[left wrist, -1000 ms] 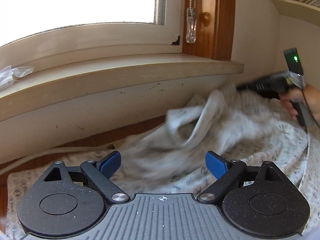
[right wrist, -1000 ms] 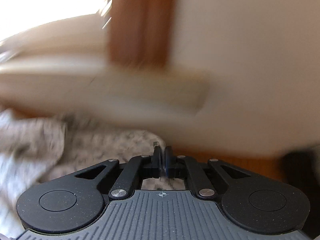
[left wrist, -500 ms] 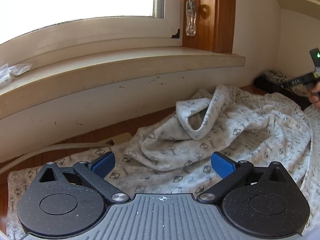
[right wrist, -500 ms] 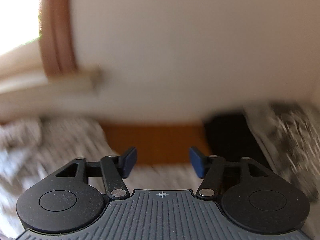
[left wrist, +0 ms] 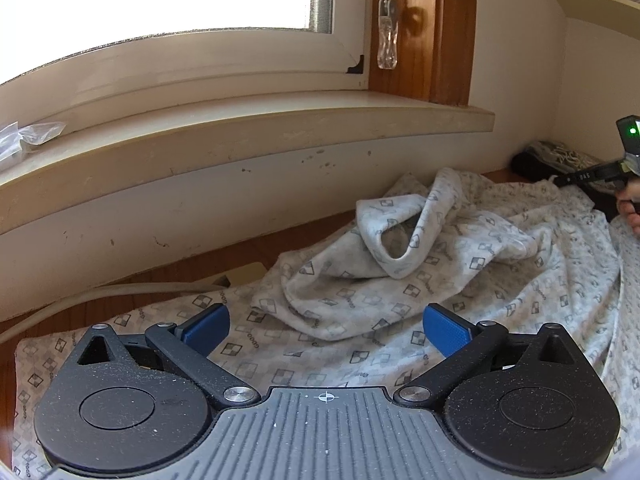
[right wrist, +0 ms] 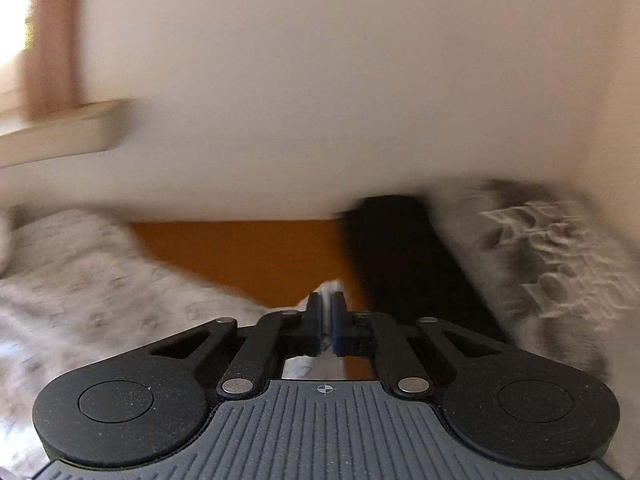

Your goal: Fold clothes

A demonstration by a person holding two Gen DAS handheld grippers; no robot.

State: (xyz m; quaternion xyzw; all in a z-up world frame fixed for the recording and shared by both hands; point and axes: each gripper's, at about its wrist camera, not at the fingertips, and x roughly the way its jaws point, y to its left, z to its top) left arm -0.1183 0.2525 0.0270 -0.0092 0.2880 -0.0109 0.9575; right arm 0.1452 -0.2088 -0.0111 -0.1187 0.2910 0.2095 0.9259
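A pale grey garment with a small checker print point(left wrist: 400, 280) lies crumpled on the wooden table, one sleeve-like loop point(left wrist: 404, 232) standing up in its middle. My left gripper point(left wrist: 326, 322) hovers over its near part, blue pads point(left wrist: 208, 328) wide apart and nothing between them: open. My right gripper point(right wrist: 327, 308) is at the garment's far right edge; its jaws are closing and a white strip of the garment's edge point(right wrist: 329, 289) sits pinched between the pads. The rest of the garment point(right wrist: 80, 280) trails off to the left, blurred.
A deep window sill point(left wrist: 240, 128) and wall run behind the table, a blind pull point(left wrist: 387, 40) hanging over them. A white cable point(left wrist: 120, 292) lies at the left. A black object point(right wrist: 400, 260) and a grey knitted item point(right wrist: 560, 272) sit in the right corner.
The right gripper swung right, opened, then closed on the garment's right edge. The lifted cloth dropped and settled into a heap. The left gripper's pads spread a little wider.
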